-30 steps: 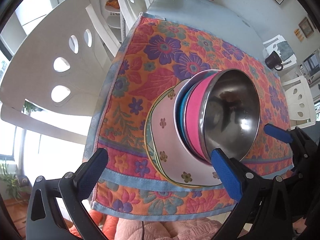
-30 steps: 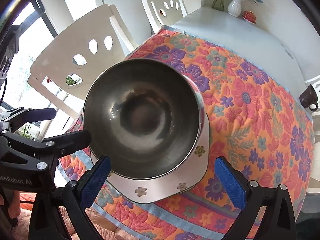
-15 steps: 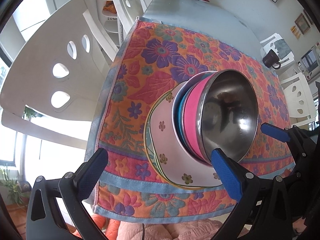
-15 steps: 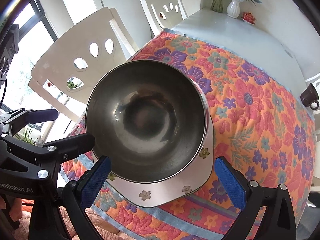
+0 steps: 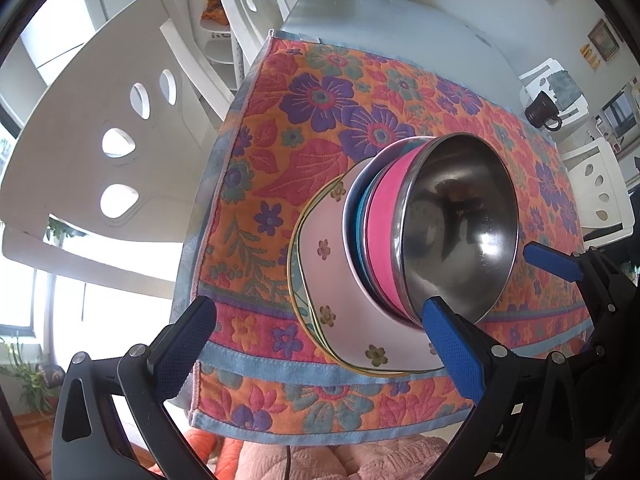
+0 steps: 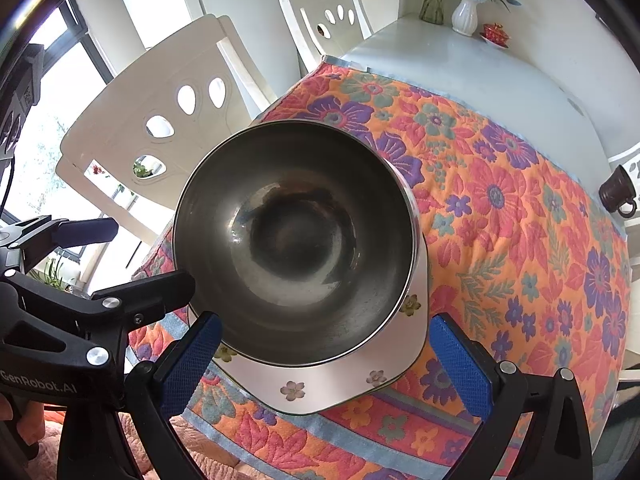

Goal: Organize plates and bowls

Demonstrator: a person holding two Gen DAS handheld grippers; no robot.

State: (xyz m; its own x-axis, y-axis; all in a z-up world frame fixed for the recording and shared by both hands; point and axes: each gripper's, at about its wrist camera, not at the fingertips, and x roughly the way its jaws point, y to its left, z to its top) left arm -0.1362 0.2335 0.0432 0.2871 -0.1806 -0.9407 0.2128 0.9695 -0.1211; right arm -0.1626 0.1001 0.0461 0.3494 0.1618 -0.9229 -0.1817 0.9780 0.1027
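A steel bowl (image 5: 460,220) tops a stack near the front edge of the floral cloth. Under it sit a pink bowl (image 5: 384,232), a blue one and a white one, all on a white flowered plate (image 5: 332,280) with a yellow-rimmed plate beneath. My left gripper (image 5: 320,328) is open at the stack's left front, its right finger just before the steel bowl's rim. In the right wrist view the steel bowl (image 6: 296,240) fills the centre above the flowered plate (image 6: 320,384). My right gripper (image 6: 324,344) is open, straddling the stack's near side. The left gripper (image 6: 132,256) shows beside the bowl.
White chairs (image 5: 120,160) stand along the table's left side and another chair (image 6: 332,20) at the far end. A dark mug (image 6: 616,196) sits at the cloth's right edge. A white vase (image 6: 466,16) and a small red dish (image 6: 496,34) stand on the bare far tabletop. A pink cushion (image 5: 360,460) lies below the near edge.
Both grippers have drawn back a little from the stack, so more of the cloth and table shows. The stack has not moved, and both stay open.
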